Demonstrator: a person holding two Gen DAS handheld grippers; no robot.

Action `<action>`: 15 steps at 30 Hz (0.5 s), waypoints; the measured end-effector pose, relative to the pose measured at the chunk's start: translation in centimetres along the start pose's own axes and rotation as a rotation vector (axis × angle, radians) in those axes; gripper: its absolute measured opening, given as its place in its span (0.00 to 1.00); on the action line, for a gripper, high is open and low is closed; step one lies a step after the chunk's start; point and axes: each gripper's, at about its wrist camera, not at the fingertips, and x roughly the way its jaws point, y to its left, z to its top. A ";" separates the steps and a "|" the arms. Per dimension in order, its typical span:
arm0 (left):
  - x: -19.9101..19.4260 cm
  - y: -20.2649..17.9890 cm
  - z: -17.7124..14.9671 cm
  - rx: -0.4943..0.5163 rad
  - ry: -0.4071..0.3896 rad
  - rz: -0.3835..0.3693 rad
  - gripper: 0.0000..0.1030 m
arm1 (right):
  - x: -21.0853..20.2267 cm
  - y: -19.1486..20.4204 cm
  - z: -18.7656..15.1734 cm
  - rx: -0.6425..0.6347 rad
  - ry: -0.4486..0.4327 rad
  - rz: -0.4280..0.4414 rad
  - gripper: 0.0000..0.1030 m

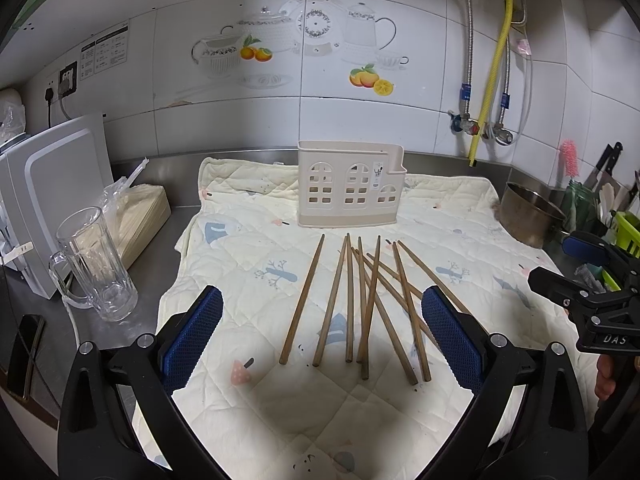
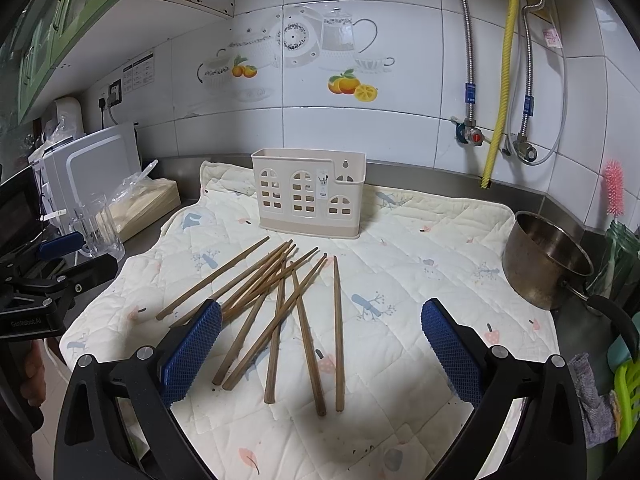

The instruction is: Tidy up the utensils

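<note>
Several brown wooden chopsticks (image 1: 362, 300) (image 2: 280, 312) lie loose and partly crossed on a quilted cream cloth (image 1: 260, 260) (image 2: 420, 280). Behind them stands an empty beige utensil holder (image 1: 350, 184) (image 2: 310, 194) with window-shaped cutouts. My left gripper (image 1: 322, 328) hovers open just in front of the chopsticks, nothing between its blue pads. My right gripper (image 2: 320, 340) is also open, above the near ends of the chopsticks. Each gripper shows at the edge of the other's view: the right gripper (image 1: 560, 268) and the left gripper (image 2: 76, 252).
A glass mug (image 1: 96, 264) (image 2: 98, 226) and a bagged stack of wooden sticks (image 1: 140, 216) sit left of the cloth. A steel pot (image 1: 528, 214) (image 2: 546, 260) stands at the right, with a green rack (image 2: 628, 396) and knives (image 1: 608, 160) beyond. Tiled wall with pipes (image 2: 500, 80) behind.
</note>
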 end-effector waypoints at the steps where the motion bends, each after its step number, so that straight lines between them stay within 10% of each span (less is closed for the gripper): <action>1: -0.1 0.0 0.0 0.000 0.000 -0.001 0.95 | 0.0 0.0 0.0 0.000 0.001 0.000 0.94; 15: -0.1 0.0 0.1 0.003 0.005 -0.001 0.95 | 0.0 0.0 0.1 0.000 0.001 0.001 0.94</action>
